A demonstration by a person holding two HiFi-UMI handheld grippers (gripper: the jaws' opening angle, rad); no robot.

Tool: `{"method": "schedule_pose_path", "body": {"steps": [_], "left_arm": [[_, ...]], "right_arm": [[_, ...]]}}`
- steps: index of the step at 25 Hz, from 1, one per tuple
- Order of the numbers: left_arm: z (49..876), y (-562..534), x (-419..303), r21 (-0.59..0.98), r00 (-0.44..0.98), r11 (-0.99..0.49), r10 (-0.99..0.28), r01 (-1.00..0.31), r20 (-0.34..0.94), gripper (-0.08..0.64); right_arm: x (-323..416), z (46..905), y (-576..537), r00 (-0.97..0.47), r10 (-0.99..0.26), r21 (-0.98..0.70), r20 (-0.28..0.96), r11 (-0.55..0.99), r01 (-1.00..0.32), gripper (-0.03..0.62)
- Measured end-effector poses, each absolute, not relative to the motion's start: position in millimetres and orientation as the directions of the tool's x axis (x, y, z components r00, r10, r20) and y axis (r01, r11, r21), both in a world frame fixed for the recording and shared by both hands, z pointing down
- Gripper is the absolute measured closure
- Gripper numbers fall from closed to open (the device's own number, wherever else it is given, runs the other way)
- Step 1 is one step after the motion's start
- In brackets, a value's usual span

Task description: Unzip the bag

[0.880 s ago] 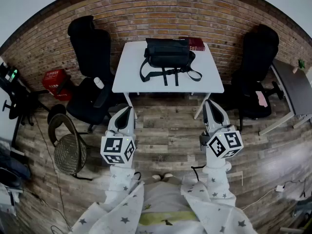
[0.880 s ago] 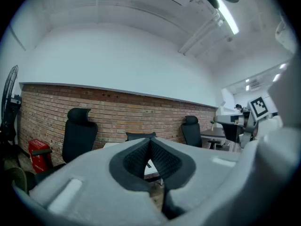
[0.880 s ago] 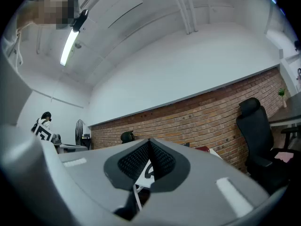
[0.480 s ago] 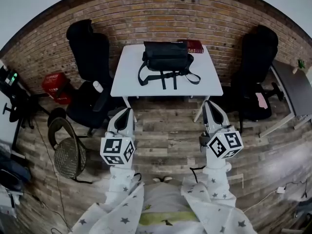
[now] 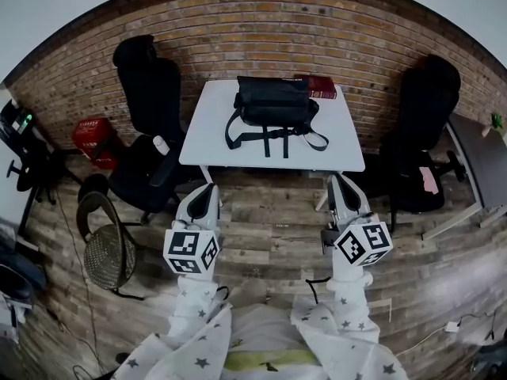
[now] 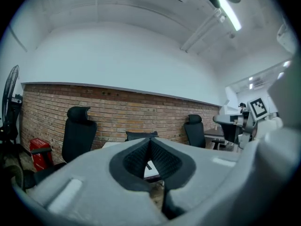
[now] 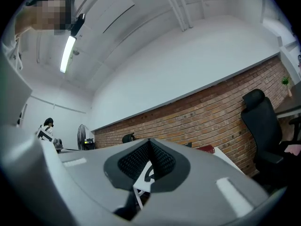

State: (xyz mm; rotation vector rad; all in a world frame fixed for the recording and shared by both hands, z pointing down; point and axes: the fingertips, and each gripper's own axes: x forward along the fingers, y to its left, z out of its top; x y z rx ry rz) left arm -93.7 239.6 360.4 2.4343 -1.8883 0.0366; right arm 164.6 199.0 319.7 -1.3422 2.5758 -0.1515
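The black bag (image 5: pixel 275 101) lies at the far side of the white tabletop (image 5: pixel 207 137), its straps trailing toward the near edge. Both grippers are clenched with nothing between the jaws, well apart from the bag. The bag is at 1 o'clock from the left gripper (image 5: pixel 208 190) and at 11 o'clock from the right gripper (image 5: pixel 340 182).

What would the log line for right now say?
task: not started | left hand-held gripper: shut, empty | right hand-held gripper: shut, empty | bag: on white table, untouched
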Motion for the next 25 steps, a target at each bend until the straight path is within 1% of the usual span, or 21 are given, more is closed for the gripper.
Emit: {"method": "schedule_pose_path", "body": {"steps": [11,18,25], "left_arm": [[382,208,-109,0.055,0.202,-0.197,-0.973,-0.979,0.115,0.561],[395,147,-133,0.083,0.206,-0.196,-0.969,-0.977,0.134,0.561],[392,78,-163,0.116,0.23,-0.216,-0.964,-0.97,0.132,0.561]], "right_arm": [[143,345,151,-0.6,-0.793,-0.243,-0.109,0.606,-0.757,0.595],[115,357,92,-0.607,-0.79,-0.256,-0.08,0.605,-0.754,0.595],[73,349,27,-0.622,-0.781,-0.254,-0.058,0.614,-0.747,0.595]]}}
